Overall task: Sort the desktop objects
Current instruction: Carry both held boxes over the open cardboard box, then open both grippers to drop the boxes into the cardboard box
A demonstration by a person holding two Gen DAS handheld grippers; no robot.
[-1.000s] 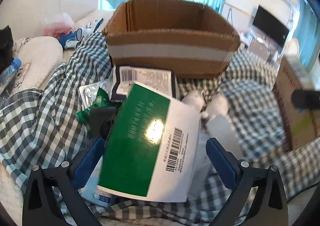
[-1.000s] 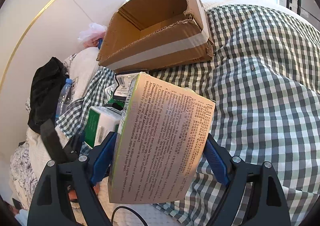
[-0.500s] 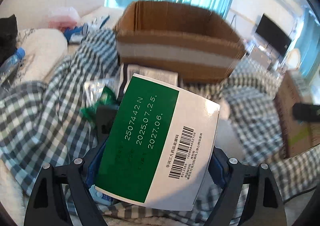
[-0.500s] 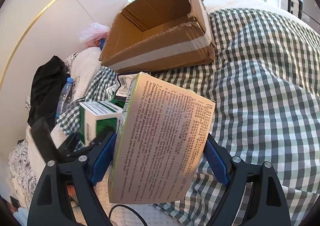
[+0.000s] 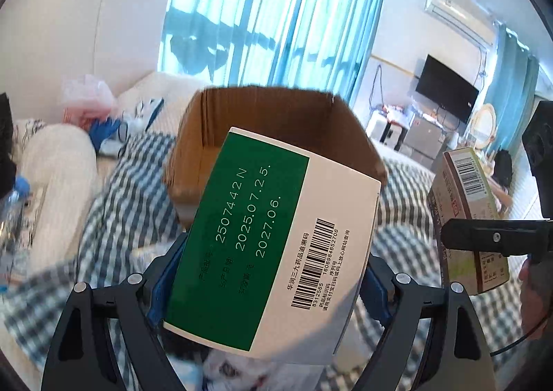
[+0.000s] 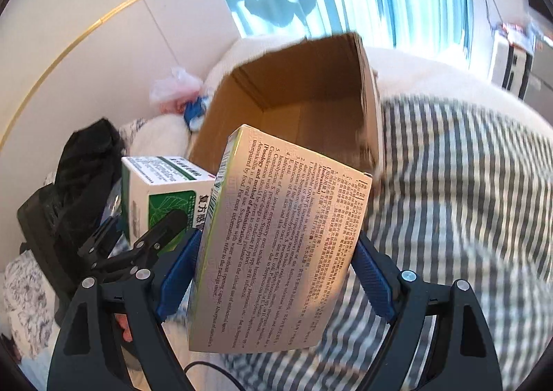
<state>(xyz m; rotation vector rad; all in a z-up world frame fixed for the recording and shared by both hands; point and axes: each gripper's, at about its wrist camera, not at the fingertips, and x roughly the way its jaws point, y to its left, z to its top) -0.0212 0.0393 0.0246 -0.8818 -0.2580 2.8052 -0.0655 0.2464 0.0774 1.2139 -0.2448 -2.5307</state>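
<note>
Both medicine boxes are now seen lifted clear of the checked blanket (image 5: 131, 197), where a second ago they sat low among the clutter. At the bottom centre of the left wrist view, the green and white box (image 5: 273, 245) is pinched between the blue pads of the left gripper (image 5: 262, 287); the jaws were spread around it before and have since been closed onto its sides, leaving the barcode face turned to the camera. At the bottom centre of the right wrist view, the beige printed box (image 6: 283, 245) is clamped across its narrow sides by the right gripper (image 6: 273, 277), so the text panel faces up. Each box is held tilted, its far end aimed at the carton, probably so that it can be dropped in.

Beyond both boxes, at mid-frame, the open cardboard carton (image 6: 311, 93) is seen resting on the blanket. Its visible inner walls and floor appear bare, though the near part is hidden behind the held boxes. Farther back, at upper centre, blue curtains (image 5: 276, 17) are seen.
</note>
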